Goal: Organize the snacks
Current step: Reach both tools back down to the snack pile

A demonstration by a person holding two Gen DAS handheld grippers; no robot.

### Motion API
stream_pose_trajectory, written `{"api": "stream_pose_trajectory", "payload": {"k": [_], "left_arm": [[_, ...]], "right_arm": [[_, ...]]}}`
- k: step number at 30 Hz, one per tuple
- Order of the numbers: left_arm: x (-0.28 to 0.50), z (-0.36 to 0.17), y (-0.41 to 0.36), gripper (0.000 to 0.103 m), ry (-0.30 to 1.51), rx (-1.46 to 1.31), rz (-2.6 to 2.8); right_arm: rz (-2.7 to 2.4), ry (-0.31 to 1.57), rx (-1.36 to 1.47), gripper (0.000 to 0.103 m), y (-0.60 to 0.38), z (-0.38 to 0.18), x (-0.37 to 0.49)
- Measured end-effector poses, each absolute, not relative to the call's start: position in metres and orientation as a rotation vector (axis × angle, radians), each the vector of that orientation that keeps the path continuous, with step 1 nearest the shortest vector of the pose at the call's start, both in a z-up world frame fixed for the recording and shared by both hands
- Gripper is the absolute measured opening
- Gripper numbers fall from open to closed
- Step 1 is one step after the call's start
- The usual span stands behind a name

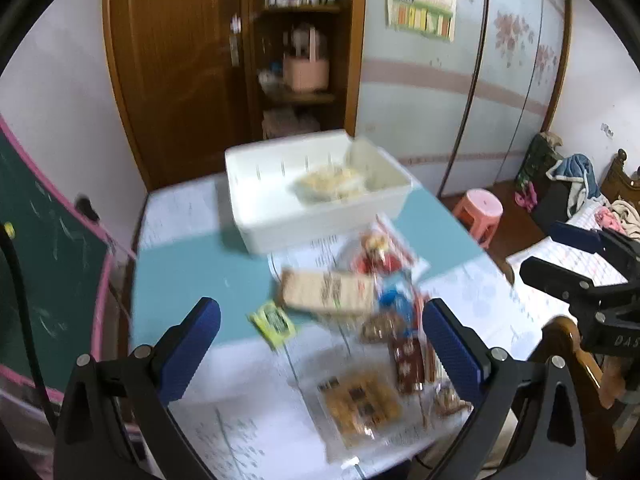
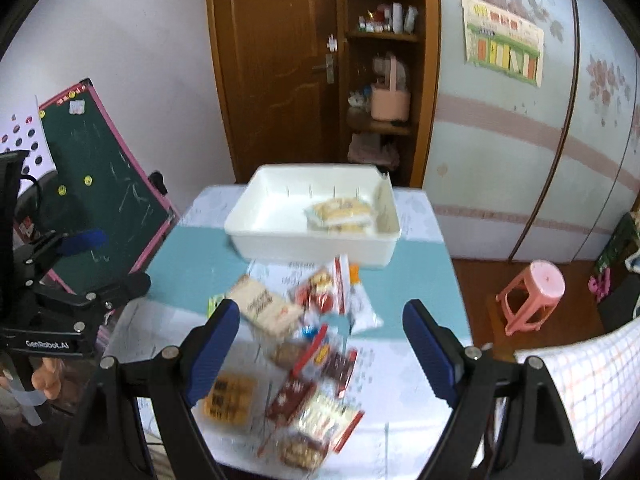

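Left wrist view: your left gripper [image 1: 320,344] hangs over the near pile, jaws wide apart, gripping nothing.
Right gripper [image 2: 320,344]: also spread wide and empty, above the same pile.
Bin [image 2: 256,220]: white, at the far end of the table [image 2: 192,280], holding one pale packet [image 2: 340,212] in its right half.
Done: you seem to have one snack stowed; no more shows inside.
Left: most of the job, by my reading. The tan pack [image 1: 328,292], green sachet [image 1: 274,322], red bag [image 1: 378,256], brown bar [image 1: 408,362] and waffle pack [image 1: 358,404] lie loose near you, some overlapping.
Blur: small labels are unreadable.
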State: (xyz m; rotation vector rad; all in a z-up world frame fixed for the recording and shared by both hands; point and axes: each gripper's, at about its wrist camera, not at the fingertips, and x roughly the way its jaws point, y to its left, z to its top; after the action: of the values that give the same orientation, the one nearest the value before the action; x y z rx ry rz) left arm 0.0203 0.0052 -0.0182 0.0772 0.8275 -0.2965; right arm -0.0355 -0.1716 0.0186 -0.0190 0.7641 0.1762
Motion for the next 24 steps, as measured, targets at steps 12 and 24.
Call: {"api": "stream_pose_trajectory", "payload": {"k": [12,24], "left_arm": [[0.016,-0.138,-0.023,0.101,1.068,0.053,-0.322],[0.036,-0.2,-0.048,0.101,1.253,0.04,-0.224]], "right_arm": [[0.162,1.029,-0.042,0.084,-0.171,-0.116,-0.069],[0.228,1.232,0.143,0.084,-0.179,-0.175,-0.07]]}}
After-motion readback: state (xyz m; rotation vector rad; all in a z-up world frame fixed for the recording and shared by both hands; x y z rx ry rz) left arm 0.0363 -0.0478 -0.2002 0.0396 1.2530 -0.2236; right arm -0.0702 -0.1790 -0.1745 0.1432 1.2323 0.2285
